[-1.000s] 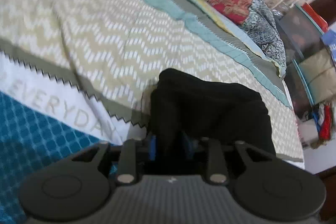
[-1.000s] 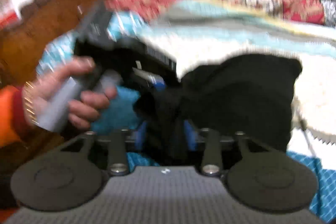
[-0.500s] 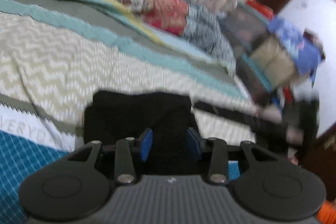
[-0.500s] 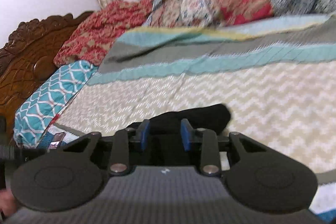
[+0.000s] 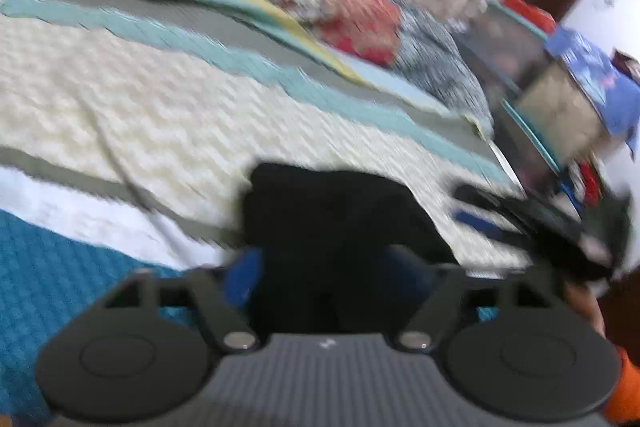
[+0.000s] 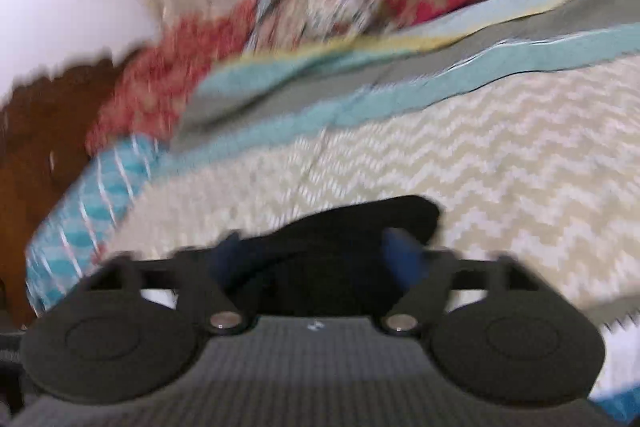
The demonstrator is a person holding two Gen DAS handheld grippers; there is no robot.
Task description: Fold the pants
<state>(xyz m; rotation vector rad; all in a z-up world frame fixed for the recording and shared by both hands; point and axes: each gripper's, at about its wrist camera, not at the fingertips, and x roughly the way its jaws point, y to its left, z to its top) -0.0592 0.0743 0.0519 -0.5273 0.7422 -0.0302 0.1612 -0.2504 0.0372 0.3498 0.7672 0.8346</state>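
Blue-padded fingers (image 5: 242,277) of the left gripper (image 5: 324,277) are spreading apart, letting go of the folded black fabric pants (image 5: 332,223) that lie bunched in a compact dark bundle on the bed. The cloth sits in the gap between the jaws, but the pads no longer press on it. On the other side, the right gripper (image 6: 316,259) is doing the same: its jaws are opening wide, with the near edge of the same dark bundle (image 6: 360,227) lying loose between them, gripped by neither finger.

The bundle rests on the cream zigzag-patterned bedspread (image 5: 140,115), close to where that panel meets a band of teal-blue quilting (image 5: 60,275), and well apart from the red floral pillows (image 6: 168,83) piled at the far side by the carved brown wooden headboard (image 6: 48,131). From the left view, the right gripper's black body (image 5: 560,223) reaches in at the edge of the frame, with a bit of the person's orange sleeve (image 5: 626,387) below it.

Both tools releasing together over a neat, squared-off stack suggests the fold has just been laid down and the garment is being left to settle flat under its own weight. Motion blur hides finer creases, so whether the edges line up cannot be told.
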